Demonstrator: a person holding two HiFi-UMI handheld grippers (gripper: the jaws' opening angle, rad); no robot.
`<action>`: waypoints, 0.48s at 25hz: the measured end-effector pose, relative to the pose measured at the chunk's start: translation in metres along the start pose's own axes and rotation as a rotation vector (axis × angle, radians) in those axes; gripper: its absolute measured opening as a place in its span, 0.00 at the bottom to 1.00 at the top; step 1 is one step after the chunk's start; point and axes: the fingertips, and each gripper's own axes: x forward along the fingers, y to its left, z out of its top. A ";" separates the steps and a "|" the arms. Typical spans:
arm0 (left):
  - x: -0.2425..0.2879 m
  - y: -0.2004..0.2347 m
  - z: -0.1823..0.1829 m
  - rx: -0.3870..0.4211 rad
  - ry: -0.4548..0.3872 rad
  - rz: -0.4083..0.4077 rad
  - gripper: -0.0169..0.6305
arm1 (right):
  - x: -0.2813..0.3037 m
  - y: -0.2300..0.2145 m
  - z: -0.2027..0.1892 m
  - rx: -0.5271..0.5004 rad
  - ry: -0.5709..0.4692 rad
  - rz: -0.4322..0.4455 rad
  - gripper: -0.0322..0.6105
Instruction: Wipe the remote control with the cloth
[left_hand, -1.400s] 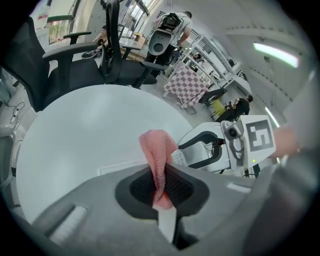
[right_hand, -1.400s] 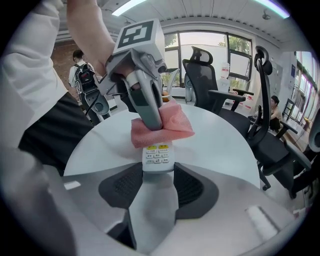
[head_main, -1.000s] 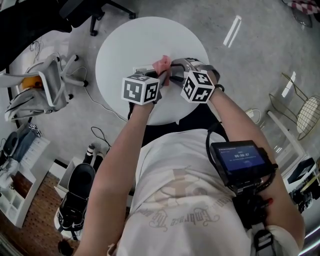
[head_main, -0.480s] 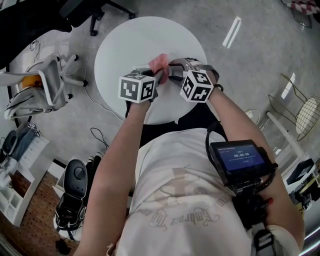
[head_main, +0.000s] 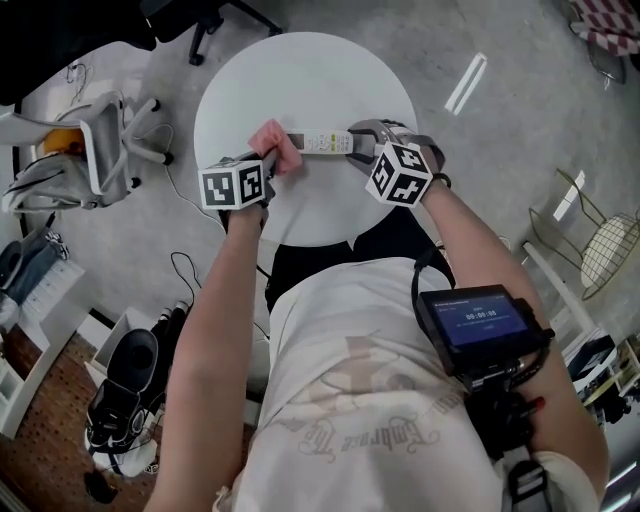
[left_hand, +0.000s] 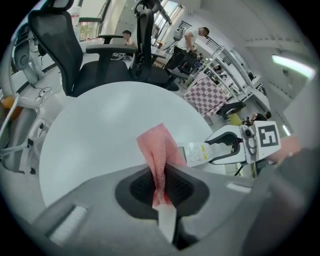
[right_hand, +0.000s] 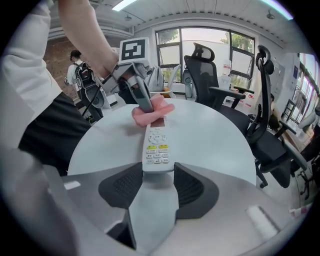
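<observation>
1. The left gripper (head_main: 268, 165) has its fingers (left_hand: 142, 187) pinched tight on a pink cloth (left_hand: 161, 150), which stands up in a folded bunch from between the pads.
2. The right gripper (head_main: 352, 147) has its fingers (right_hand: 192, 189) set at a middling width and clamped on the two long sides of a white remote control (right_hand: 157, 147), at its button end.
3. The remote control lies lengthwise between the two grippers, buttons up, over the near part of the round white surface (head_main: 300, 80). Whether it rests on the surface or is held just above it cannot be told.
4. The cloth lies on the remote's far, display end and covers it, well apart from the right gripper.
5. Black office chairs (right_hand: 220, 90) stand beyond the surface.
</observation>
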 end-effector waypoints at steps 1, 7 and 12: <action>-0.002 0.004 -0.005 -0.007 0.002 0.010 0.05 | 0.000 0.000 -0.002 0.004 0.007 0.000 0.37; -0.023 0.008 -0.023 -0.049 -0.037 0.031 0.05 | -0.012 -0.001 0.005 0.036 0.041 -0.033 0.41; -0.054 -0.015 -0.052 -0.094 -0.159 0.013 0.05 | -0.026 0.019 0.022 0.002 0.055 -0.058 0.45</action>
